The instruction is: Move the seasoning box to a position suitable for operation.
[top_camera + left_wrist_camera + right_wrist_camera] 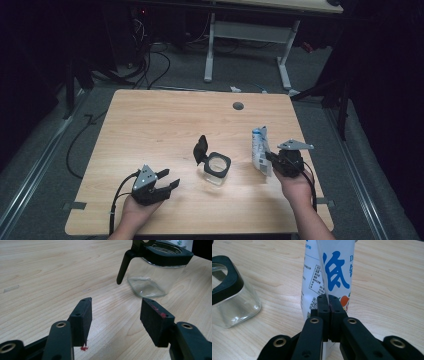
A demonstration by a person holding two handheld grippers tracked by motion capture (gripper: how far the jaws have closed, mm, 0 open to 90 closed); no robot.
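A clear glass jar (217, 170) with a black square rim and a flipped-up black lid (200, 149) stands mid-table; the left gripper view has the jar (150, 277) ahead and to the right. A white pouch (260, 149) with blue print stands upright to the jar's right. My right gripper (270, 159) is shut on the pouch's side seam; in the right gripper view the pads pinch the thin edge of the pouch (332, 272). My left gripper (169, 180) rests low near the front left, open, nothing between its pads (82, 317).
The wooden table (150, 125) has a grey grommet (238, 106) near its far edge. Cables and a white desk frame (247, 35) lie on the floor beyond. The jar (232, 297) stands close to the left of the pouch.
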